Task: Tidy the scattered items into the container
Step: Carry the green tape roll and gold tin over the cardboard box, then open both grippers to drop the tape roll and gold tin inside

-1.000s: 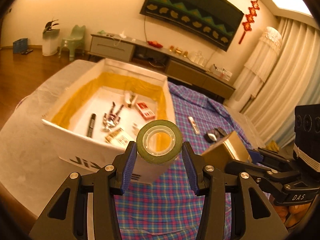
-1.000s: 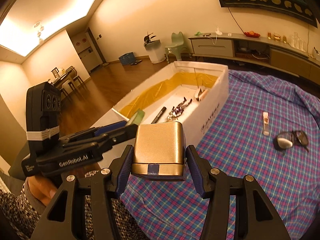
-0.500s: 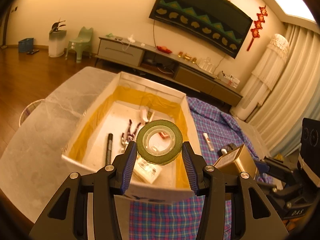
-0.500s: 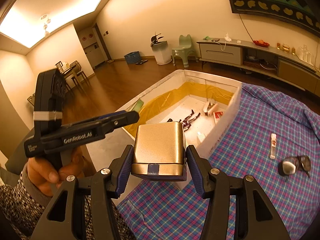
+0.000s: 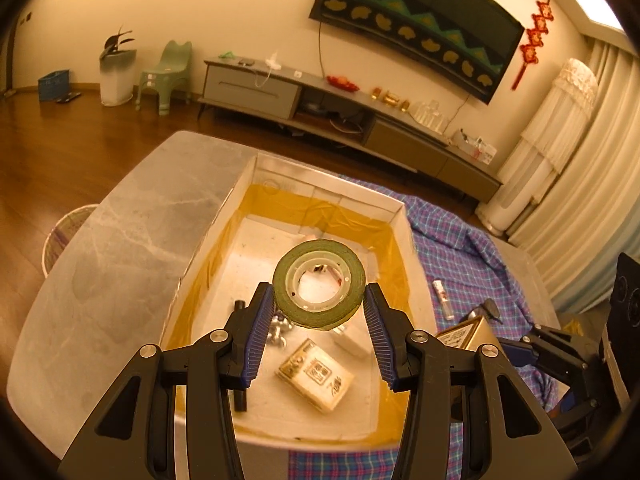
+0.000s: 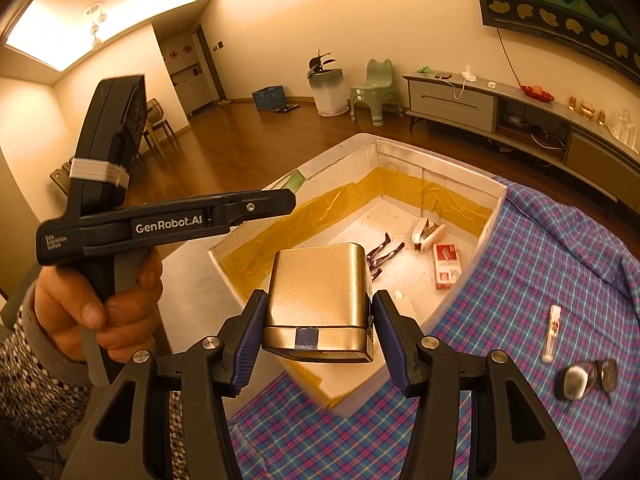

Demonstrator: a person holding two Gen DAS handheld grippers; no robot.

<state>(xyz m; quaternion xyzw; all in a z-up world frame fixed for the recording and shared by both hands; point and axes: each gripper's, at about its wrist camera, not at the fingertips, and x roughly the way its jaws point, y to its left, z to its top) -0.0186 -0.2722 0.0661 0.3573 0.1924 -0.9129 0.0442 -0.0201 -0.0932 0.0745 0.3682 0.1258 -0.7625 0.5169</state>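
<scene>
Tape roll hides box contents; marker partly hidden.

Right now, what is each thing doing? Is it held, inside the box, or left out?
Left gripper: jaws shut on the green tape roll, above the box.
Right gripper: jaws shut on the gold metal tin.
White open-topped box: holds several items.
Red and white packet: lying inside the box.
Small white tube: left out on the checked cloth.
Dark sunglasses: left out on the cloth.

A brushed, satin metallic finish is seen on the gold tin; the checked cloth looks woven, the table like polished marble.
</scene>
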